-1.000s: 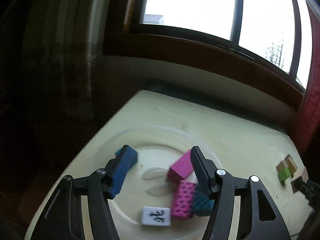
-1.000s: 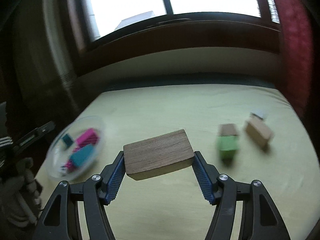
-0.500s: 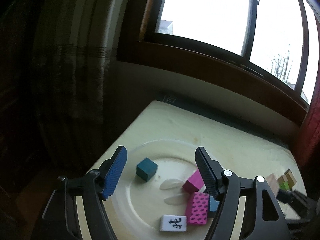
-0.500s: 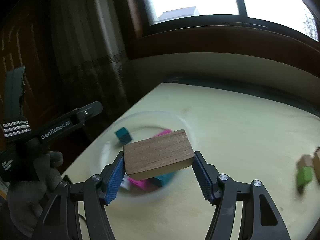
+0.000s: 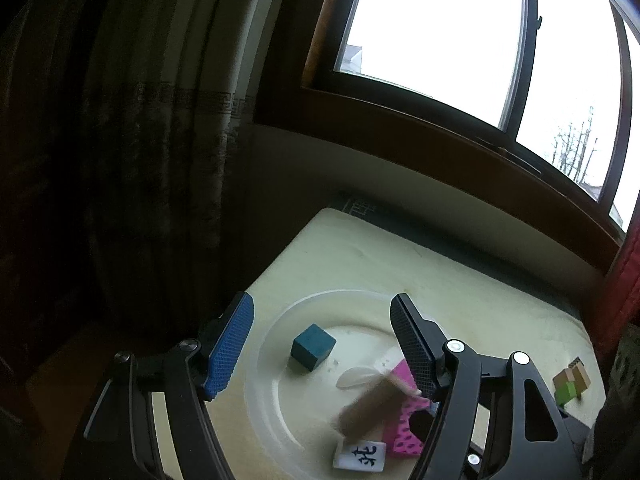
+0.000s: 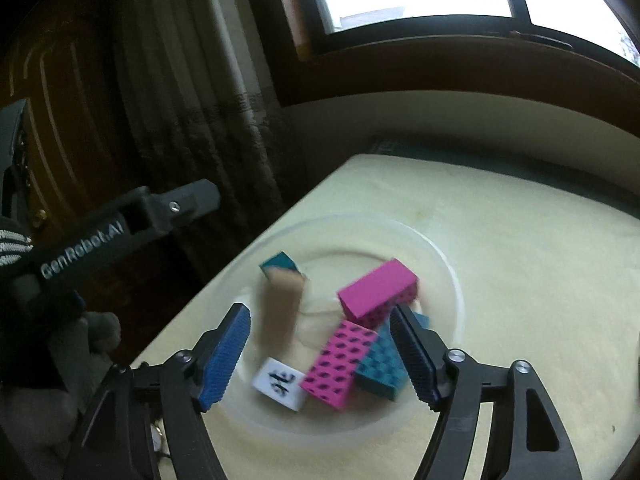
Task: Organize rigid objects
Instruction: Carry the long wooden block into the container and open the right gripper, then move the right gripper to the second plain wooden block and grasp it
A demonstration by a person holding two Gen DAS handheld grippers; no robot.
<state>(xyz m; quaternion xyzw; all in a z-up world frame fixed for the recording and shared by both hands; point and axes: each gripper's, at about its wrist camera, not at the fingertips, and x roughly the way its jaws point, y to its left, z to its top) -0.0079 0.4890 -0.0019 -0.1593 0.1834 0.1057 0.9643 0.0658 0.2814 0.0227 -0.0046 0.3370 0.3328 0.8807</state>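
The right gripper (image 6: 320, 354) is gaping wide and gripping nothing — the wooden block (image 6: 280, 308), blurred, is sitting free inside the clear plate (image 6: 448, 280) among coloured blocks. The left gripper (image 5: 320, 344) is hanging over the same plate, spread and empty, a gloved hand (image 6: 60, 352) gripping its handle.
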